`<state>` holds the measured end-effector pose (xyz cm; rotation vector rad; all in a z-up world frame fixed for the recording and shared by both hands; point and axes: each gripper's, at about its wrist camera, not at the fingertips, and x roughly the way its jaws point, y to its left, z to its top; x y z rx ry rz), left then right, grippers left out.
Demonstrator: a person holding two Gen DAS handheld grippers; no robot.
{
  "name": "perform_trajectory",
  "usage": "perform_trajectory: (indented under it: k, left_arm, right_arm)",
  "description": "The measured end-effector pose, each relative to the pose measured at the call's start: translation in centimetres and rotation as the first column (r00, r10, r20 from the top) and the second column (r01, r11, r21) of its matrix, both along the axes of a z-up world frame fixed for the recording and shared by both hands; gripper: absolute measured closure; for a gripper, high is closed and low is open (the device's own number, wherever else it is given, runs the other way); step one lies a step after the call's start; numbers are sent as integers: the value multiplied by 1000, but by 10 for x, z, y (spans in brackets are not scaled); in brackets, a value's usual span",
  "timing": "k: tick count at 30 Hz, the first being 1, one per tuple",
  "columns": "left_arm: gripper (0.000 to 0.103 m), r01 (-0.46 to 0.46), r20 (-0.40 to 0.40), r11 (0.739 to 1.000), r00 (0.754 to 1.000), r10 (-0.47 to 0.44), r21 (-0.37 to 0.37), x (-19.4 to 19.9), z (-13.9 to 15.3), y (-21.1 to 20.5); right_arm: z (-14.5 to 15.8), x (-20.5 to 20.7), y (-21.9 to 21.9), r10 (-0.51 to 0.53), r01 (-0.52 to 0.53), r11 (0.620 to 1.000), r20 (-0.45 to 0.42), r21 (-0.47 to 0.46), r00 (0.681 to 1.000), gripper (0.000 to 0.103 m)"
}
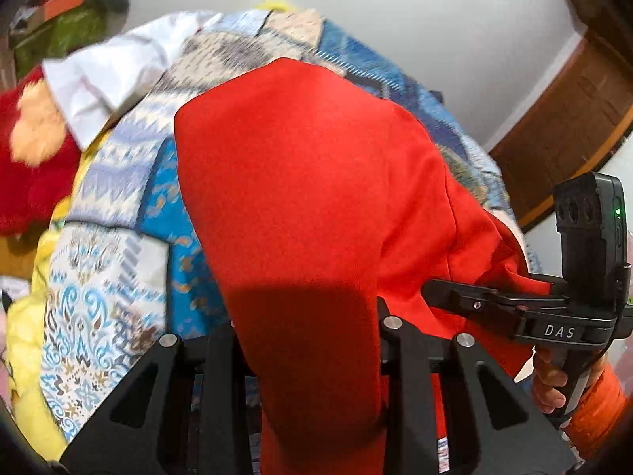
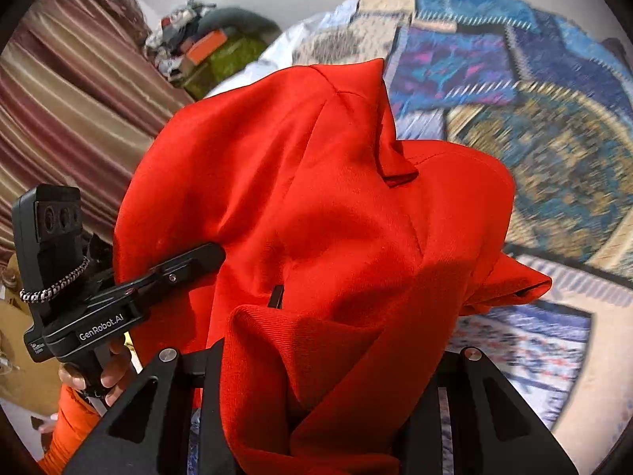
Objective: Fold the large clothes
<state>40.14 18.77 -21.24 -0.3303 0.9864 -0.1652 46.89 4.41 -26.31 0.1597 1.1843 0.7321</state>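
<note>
Left wrist view: my left gripper (image 1: 312, 356) pinches the bright red knit garment (image 1: 316, 198) over the blue patchwork-print bedspread (image 1: 110, 277); my right gripper (image 2: 316, 376) pinches it too, near a striped curtain (image 2: 71, 111) and white wall (image 1: 395, 19).

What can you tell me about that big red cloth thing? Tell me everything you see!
The red garment is plain bright red-orange, a smooth woven-looking fabric with seams and a ribbed-looking edge near the camera. It is bunched and creased, with pointed folds sticking out. The left gripper and the right gripper each pinch an edge, so it hangs between them, lifted above the patterned blue bedspread. What kind of garment it is cannot be told.
</note>
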Motion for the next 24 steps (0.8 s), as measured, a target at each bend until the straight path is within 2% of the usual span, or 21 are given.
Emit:
perform_trajectory:
  k: [6, 9, 11, 13, 16, 18, 22, 24]
  left_arm:
    - [73, -18, -106, 1000, 994, 16, -20, 0, -51, 17]
    - [65, -38, -146, 998, 989, 31, -47, -3, -74, 22]
    - [61, -34, -117, 998, 993, 28, -47, -9, -75, 22]
    - [56, -30, -109, 999, 994, 28, -17, -14, -72, 20]
    - [49, -17, -111, 997, 994, 24, 71, -26, -66, 13]
    - [47, -14, -99, 991, 995, 27, 131, -35, -58, 12]
    - [45, -35, -65, 981, 997, 48, 189, -52, -37, 15]
    - [45, -51, -32, 967, 998, 61, 248, -63, -24, 16]
  right_arm:
    - [-43, 3, 23, 37, -43, 996, -72, -84, 997, 73]
    - [-51, -4, 32, 85, -88, 980, -25, -177, 996, 72]
    - [-47, -13, 37, 130, -121, 965, 23, -233, 991, 70]
    - [-44, -18, 36, 154, -140, 955, 35, -262, 987, 66]
    - [-40, -21, 25, 156, -143, 952, 26, -269, 987, 64]
    - [-31, -22, 19, 146, -131, 953, 37, -272, 989, 64]
    - [-5, -30, 8, 132, -98, 952, 101, -291, 986, 64]
    - [8, -39, 3, 129, -79, 949, 145, -306, 981, 64]
